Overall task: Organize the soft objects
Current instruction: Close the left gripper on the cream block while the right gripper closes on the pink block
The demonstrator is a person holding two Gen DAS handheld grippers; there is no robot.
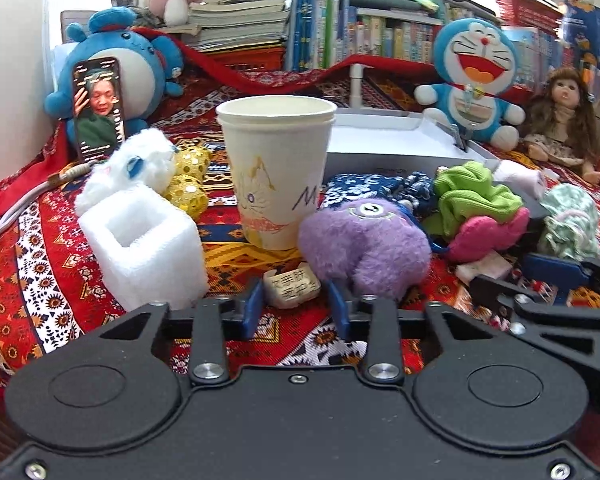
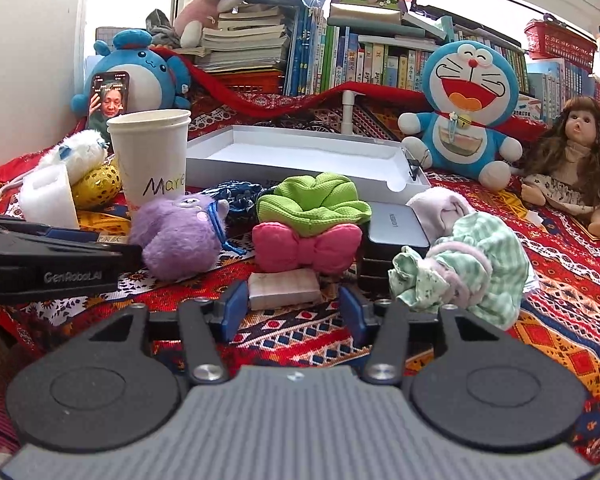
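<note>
My left gripper [image 1: 296,304] is open and empty, low over the patterned cloth, with a small printed packet [image 1: 292,286] between its blue fingertips. A purple plush [image 1: 366,246] sits just right of it. My right gripper [image 2: 294,306] is open and empty, just in front of a small wrapped block [image 2: 282,286]. Behind that lie a pink bow pad [image 2: 306,248], a green cloth bundle [image 2: 314,202] and a green checked scrunchie pile [image 2: 468,264]. A white shallow tray [image 2: 300,152] stands behind them.
A paper cup [image 1: 276,176] stands centre left, with a white foam block [image 1: 144,250], a white plush [image 1: 132,166] and gold balls [image 1: 188,184] beside it. A Doraemon plush [image 2: 466,108], a doll [image 2: 572,164], a blue plush holding a phone [image 2: 110,98] and bookshelves line the back.
</note>
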